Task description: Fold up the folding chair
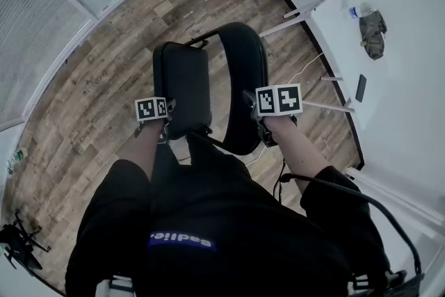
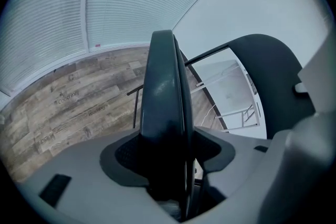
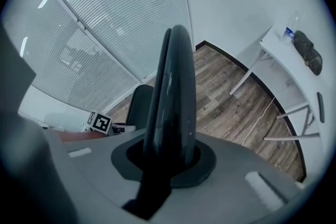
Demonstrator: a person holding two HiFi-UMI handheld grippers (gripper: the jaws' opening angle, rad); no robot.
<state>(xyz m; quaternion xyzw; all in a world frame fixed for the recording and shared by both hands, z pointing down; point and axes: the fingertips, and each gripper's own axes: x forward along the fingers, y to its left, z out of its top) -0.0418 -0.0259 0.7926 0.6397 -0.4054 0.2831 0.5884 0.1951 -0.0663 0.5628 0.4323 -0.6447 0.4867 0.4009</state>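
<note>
The black folding chair stands on the wood floor in front of me. Its seat (image 1: 182, 83) is tipped up on edge, close beside the curved backrest (image 1: 245, 80). My left gripper (image 1: 161, 127) is shut on the near edge of the seat. In the left gripper view the seat (image 2: 164, 97) runs edge-on between the pads, with the backrest (image 2: 273, 71) to the right. My right gripper (image 1: 268, 130) is shut on the near rim of the backrest. In the right gripper view the backrest (image 3: 176, 92) stands edge-on in the jaws, and the seat (image 3: 139, 105) shows at the left.
A white table (image 1: 400, 101) along the right wall carries a dark bag (image 1: 373, 31), a phone (image 1: 361, 87) and a bottle (image 1: 354, 11). A cable (image 1: 306, 69) trails on the floor under it. Window blinds (image 1: 35, 24) line the left wall. A black stand (image 1: 17, 243) sits at lower left.
</note>
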